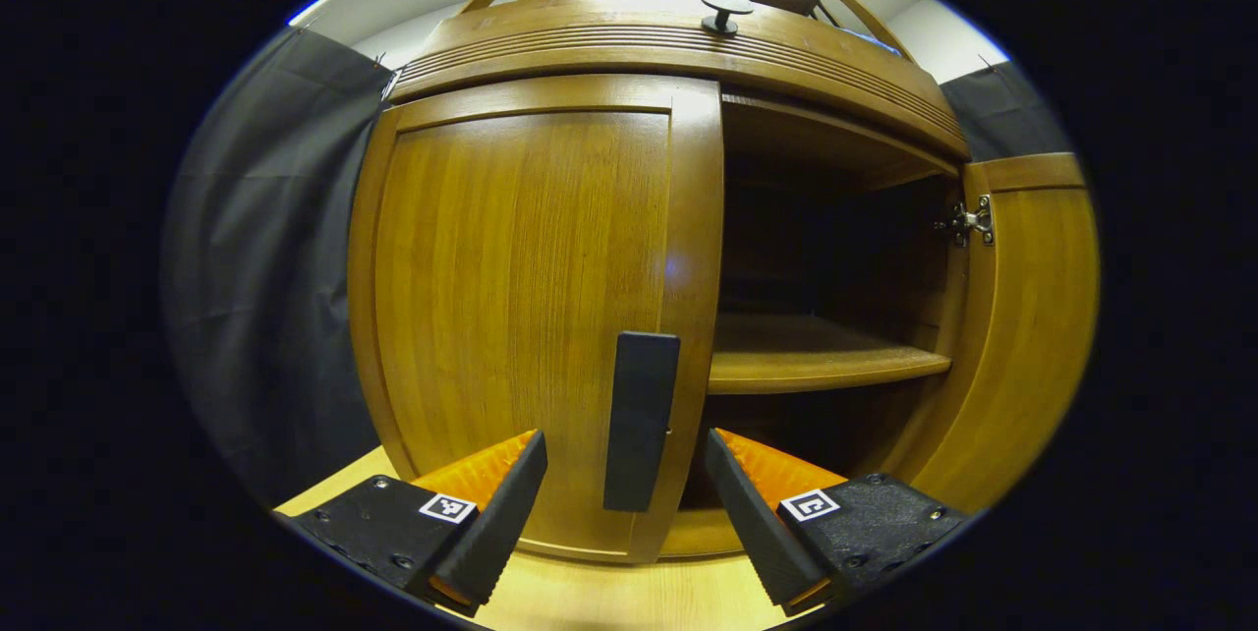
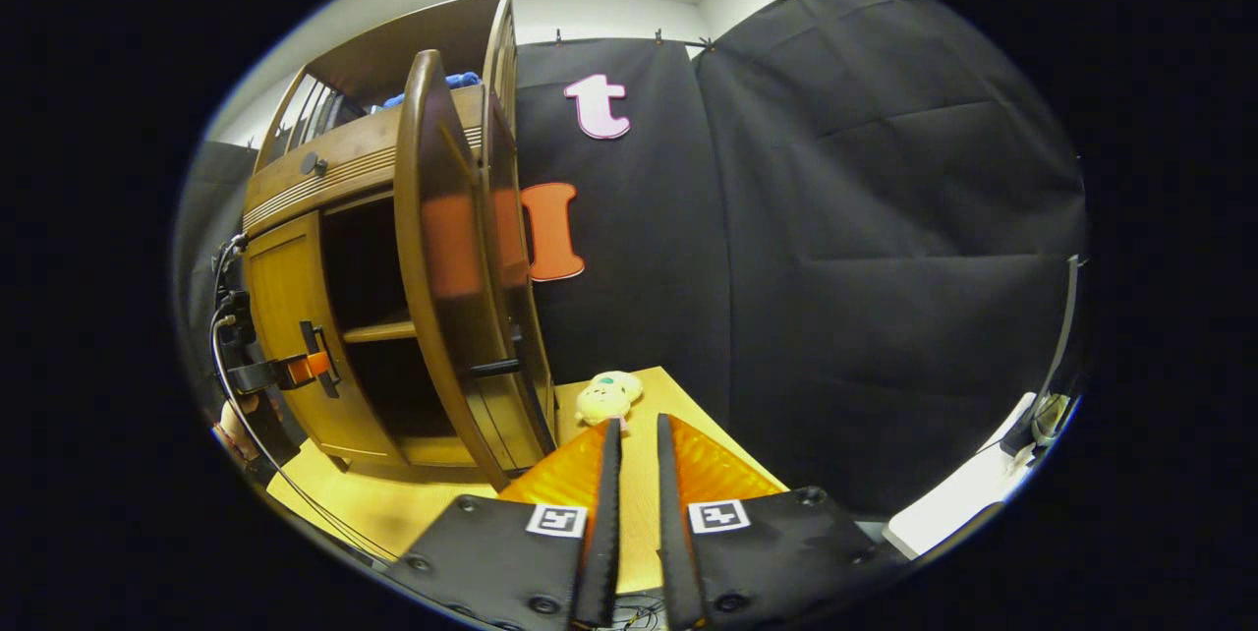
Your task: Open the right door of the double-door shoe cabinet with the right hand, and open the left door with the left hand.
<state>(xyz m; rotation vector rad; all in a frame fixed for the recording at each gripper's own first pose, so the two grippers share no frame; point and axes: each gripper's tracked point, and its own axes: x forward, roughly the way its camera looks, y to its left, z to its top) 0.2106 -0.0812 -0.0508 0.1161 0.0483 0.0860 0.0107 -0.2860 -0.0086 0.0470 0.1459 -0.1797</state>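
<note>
The shoe cabinet fills the centre of your left gripper view, its left door closed and its right door swung wide at the right edge of the frame, baring a shelf inside. A black handle stands upright on the left door, low in the frame, squarely between the tips of your left gripper; its jaws are spread wide on either side of the handle, and you cannot tell whether they touch it. A dark knob sits on the cabinet's top at upper centre.

In your right gripper view the cabinet stands at the left, the open right door jutting edge-on toward the camera. Your right gripper, at bottom centre, has its fingers drawn nearly together with nothing between them, apart from the door. A small plush toy lies on the wooden table just beyond the fingertips.
</note>
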